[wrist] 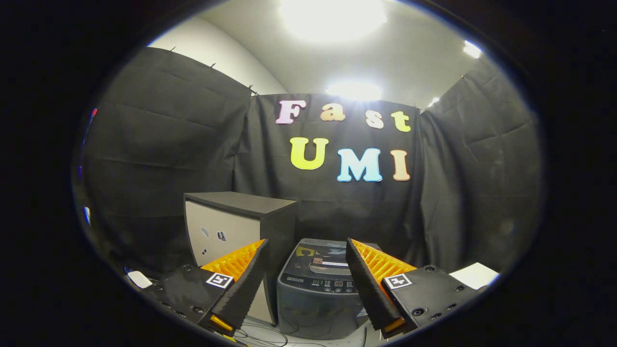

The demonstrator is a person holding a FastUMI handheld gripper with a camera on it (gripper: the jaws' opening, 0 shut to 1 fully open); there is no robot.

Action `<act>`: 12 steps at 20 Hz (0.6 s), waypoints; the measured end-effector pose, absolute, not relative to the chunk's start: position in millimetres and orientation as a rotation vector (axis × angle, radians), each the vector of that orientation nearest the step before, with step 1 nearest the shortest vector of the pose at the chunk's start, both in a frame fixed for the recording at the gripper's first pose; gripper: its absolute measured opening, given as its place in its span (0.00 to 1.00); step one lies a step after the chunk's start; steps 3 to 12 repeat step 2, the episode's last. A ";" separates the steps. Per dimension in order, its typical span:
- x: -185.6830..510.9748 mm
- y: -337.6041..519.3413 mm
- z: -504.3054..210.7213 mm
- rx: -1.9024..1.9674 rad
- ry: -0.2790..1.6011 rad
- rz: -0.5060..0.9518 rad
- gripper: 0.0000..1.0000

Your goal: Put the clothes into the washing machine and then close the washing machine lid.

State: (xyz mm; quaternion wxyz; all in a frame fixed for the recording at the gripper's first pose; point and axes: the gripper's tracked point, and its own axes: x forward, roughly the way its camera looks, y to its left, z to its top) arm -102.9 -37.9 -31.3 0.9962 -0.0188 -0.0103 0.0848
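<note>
- Black cloth walls (159, 144) enclose the booth under bright ceiling lights.
- The gripper (306, 248) hangs with fingers spread apart, holding nothing.
- Beyond them stands the washing machine (315, 299), just beside a dark-topped cabinet (231, 221).

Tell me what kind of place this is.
Probably a staged recording booth, not a real laundry room: black cloth walls, a top-loading washing machine beside a dark cabinet. The open claw holds nothing.
</note>
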 end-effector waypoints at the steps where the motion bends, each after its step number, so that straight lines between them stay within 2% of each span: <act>1: -105.3 -38.3 -30.9 -0.037 -0.021 0.169 0.98; 12: -105.8 -38.9 -29.1 -0.036 -0.021 0.171 0.98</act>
